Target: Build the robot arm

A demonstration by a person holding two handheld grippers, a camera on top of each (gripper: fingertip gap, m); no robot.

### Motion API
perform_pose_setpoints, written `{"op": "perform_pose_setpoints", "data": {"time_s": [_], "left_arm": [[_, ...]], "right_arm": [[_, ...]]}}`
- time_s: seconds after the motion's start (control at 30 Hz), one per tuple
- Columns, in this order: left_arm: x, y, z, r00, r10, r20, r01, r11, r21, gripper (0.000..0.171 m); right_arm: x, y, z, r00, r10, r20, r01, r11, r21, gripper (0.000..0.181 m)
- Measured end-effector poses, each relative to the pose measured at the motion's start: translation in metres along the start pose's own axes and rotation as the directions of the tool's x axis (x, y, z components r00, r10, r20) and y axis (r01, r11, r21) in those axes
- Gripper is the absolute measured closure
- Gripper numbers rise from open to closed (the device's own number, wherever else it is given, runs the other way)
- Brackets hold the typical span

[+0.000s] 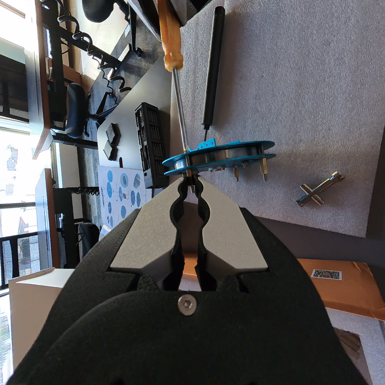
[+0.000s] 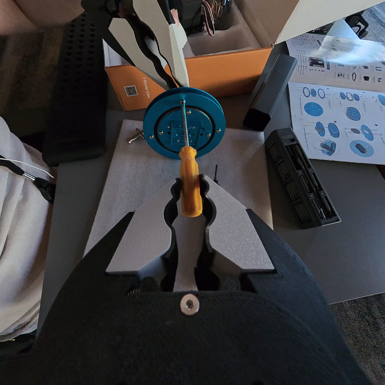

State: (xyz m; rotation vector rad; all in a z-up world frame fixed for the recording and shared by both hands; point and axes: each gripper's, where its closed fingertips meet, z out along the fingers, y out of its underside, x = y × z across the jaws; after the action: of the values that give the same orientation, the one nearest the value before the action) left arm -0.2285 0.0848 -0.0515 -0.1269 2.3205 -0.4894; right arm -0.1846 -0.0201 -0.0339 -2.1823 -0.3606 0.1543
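Note:
My left gripper [image 1: 190, 180] is shut on a brass standoff [image 1: 190, 181] under the rim of a blue two-disc assembly [image 1: 218, 158], holding it on edge above the grey foam mat [image 1: 291, 93]. My right gripper [image 2: 190, 180] is shut on the yellow handle of a screwdriver [image 2: 190, 183]. Its metal shaft crosses the blue disc's face [image 2: 166, 116] and its tip sits at a screw near the disc's top rim. In the left wrist view the screwdriver [image 1: 169, 41] comes in from above. The left gripper's fingers [image 2: 179, 62] show behind the disc in the right wrist view.
A black driver tool [image 1: 213, 68] and a metal cross wrench [image 1: 318, 190] lie on the foam mat. A black bit case [image 2: 302, 179], a grey sleeve [image 2: 268, 91], instruction sheets [image 2: 337, 120] and an open orange box [image 2: 208, 70] surround the mat. White cloth [image 2: 18, 229] is at the left. About 12 centimeters separates my left fingertips from my right. Measured from the fingertips, the metal cross wrench [image 1: 318, 190] is 12 centimeters or so from the left gripper and 20 centimeters from the right. The right camera catches it too, in the right wrist view [image 2: 136, 135].

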Motion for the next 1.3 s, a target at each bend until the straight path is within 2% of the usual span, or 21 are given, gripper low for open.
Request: {"op": "perform_pose_setpoints", "data": {"time_s": [0.27, 0.57, 0.77, 0.87, 1.03, 1.17, 1.23, 1.3], "left_arm": [[0.0009, -0.0006, -0.0005, 1.000, -0.007, 0.005, 0.007, 1.000, 0.013, 0.168], [0.0009, 0.0000, -0.0007, 1.000, 0.011, 0.019, -0.011, 1.000, 0.003, 0.167], [-0.0002, 0.0007, -0.0002, 0.999, 0.011, 0.035, -0.011, 1.000, 0.003, 0.168], [-0.0002, -0.0008, -0.0001, 0.998, 0.030, 0.052, -0.030, 1.000, 0.006, 0.167], [-0.0015, -0.0024, 0.0009, 0.992, 0.088, 0.089, -0.087, 0.996, -0.020, 0.167], [-0.0020, -0.0034, 0.0010, 0.990, 0.086, 0.113, -0.083, 0.996, -0.027, 0.167], [-0.0026, -0.0033, 0.0013, 0.987, 0.089, 0.135, -0.085, 0.996, -0.031, 0.167], [-0.0022, -0.0043, 0.0008, 0.986, 0.084, 0.146, -0.081, 0.996, -0.026, 0.167]], "right_arm": [[-0.0011, -0.0023, -0.0013, 0.985, -0.158, -0.064, 0.159, 0.987, 0.001, 0.164], [-0.0002, -0.0039, -0.0013, 0.998, -0.066, -0.008, 0.066, 0.997, 0.035, 0.164], [-0.0035, -0.0073, -0.0027, 0.988, -0.152, -0.029, 0.153, 0.988, 0.038, 0.165], [-0.0025, -0.0074, -0.0044, 0.997, -0.075, 0.011, 0.074, 0.996, 0.059, 0.164], [0.0011, -0.0071, -0.0061, 0.965, 0.193, 0.177, -0.206, 0.977, 0.056, 0.166], [0.0034, -0.0076, -0.0065, 0.873, 0.394, 0.288, -0.419, 0.908, 0.026, 0.166], [0.0009, -0.0086, -0.0076, 0.799, 0.486, 0.355, -0.523, 0.853, 0.008, 0.167], [0.0009, -0.0093, -0.0082, 0.753, 0.531, 0.389, -0.581, 0.814, 0.012, 0.167]]}}
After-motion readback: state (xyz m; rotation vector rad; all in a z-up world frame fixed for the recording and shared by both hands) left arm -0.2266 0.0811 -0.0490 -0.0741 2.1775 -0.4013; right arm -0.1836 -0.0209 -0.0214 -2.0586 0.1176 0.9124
